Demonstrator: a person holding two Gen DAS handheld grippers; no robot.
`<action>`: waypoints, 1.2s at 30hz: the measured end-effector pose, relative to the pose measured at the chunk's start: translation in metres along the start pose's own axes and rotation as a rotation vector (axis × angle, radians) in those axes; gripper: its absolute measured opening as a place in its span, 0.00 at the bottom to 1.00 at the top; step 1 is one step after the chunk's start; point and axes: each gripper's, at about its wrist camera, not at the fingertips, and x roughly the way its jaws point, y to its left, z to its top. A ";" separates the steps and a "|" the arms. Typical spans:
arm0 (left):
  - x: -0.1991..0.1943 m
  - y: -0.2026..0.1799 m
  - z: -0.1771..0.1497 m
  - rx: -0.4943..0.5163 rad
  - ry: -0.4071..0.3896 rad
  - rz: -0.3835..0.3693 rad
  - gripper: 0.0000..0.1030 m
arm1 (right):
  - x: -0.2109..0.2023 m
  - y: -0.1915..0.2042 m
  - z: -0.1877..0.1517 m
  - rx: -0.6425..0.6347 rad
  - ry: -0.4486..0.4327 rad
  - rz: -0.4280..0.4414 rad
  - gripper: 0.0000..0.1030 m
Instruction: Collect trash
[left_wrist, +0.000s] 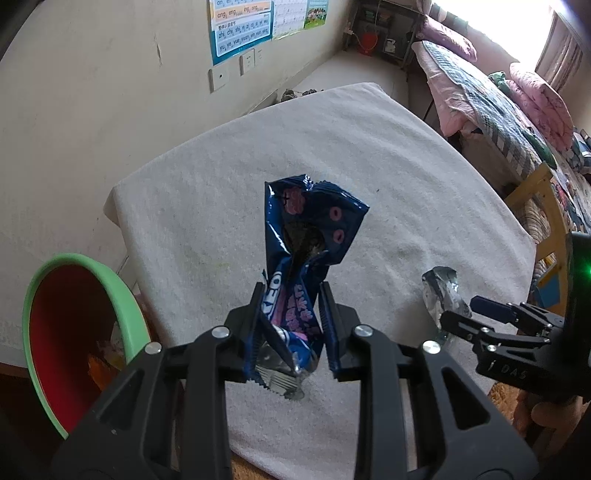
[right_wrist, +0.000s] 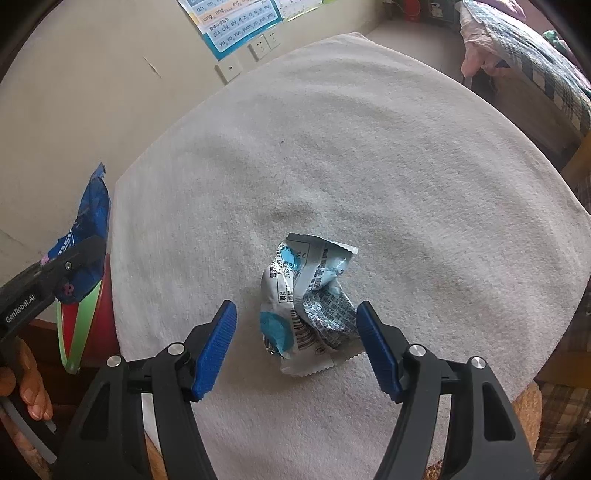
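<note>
Left gripper (left_wrist: 291, 325): closed on the blue wrapper (left_wrist: 306, 236), pinched low on its length; the wrapper stands up and away from the fingers, clear of the cloth.

Right gripper (right_wrist: 295, 347): jaws wide apart, nothing between the pads pressed; it hangs over the white wrapper (right_wrist: 306, 299).

White wrapper, place: crumpled on the grey cloth (right_wrist: 332, 147), near the front edge of the table, lying between the two blue pads (right_wrist: 218, 347) and slightly toward the right-hand one, which looks to be just beside or touching its edge; I cannot tell which.

White wrapper, long axis: runs roughly from the near front up and away, so across the line on which the jaws close; a straight closing should take it across its narrow way.

Nearer hand: the right, plainly; the left is off at the table's left edge.

Bin (left_wrist: 85, 332): a red tub with a green rim, below the left edge of the table, just left of the left gripper.

Bin, contents: something orange low inside, too dim to name.

Blue wrapper to bin: the wrapper is over the cloth, beside the rim and not yet above the opening.

Step in hand, as I judge: left carries to the bin; right is set to close.
</note>
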 end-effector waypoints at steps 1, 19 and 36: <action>0.000 0.001 0.000 -0.002 0.000 0.002 0.26 | 0.000 0.000 0.000 0.001 0.000 -0.001 0.63; 0.000 0.019 -0.010 -0.048 0.004 0.011 0.26 | 0.001 0.011 -0.007 -0.048 0.005 -0.008 0.28; -0.027 0.043 -0.018 -0.093 -0.062 0.015 0.26 | -0.037 0.038 0.006 -0.099 -0.109 0.027 0.23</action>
